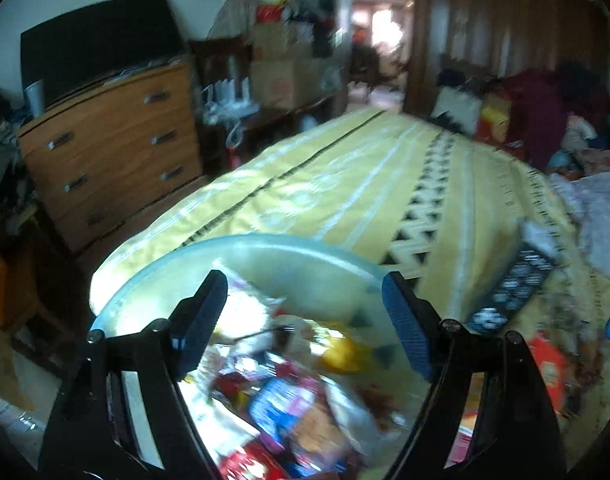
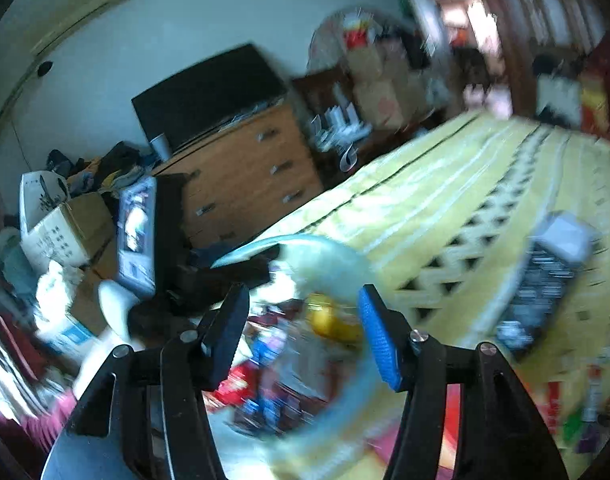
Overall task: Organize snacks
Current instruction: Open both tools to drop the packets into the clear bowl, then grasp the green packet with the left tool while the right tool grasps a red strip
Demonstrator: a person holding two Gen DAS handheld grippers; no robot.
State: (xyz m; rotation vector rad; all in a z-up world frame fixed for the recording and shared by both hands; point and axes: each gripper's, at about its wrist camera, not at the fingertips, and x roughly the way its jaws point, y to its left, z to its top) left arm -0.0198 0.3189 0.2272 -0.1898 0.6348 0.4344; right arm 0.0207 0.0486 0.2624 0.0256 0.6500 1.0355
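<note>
Both views are blurred. The left claw (image 1: 305, 320) hangs over a pale blue bowl (image 1: 153, 280) on the bed (image 1: 345, 184), its jaws wide apart with nothing between the pads. The bowl holds a heap of snacks (image 1: 281, 396): red, blue and white packets and something yellow (image 1: 343, 354); the blur hides their labels.

The right claw (image 2: 301, 332) also hovers at the bowl (image 2: 333, 256), over its near rim, jaws spread and gripping nothing. In its view the left claw's black frame (image 2: 169, 236) reaches in over the bowl's far side.

A dark packet (image 1: 513, 292) with a white end lies on the yellow patterned bedcover, to the right of the bowl and apart from it. More red and orange packets (image 1: 549, 364) lie on the bed near the right edge of the left view.

Beyond the bed stand a wooden dresser (image 1: 113, 136) and stacked cardboard boxes (image 1: 281, 76).
</note>
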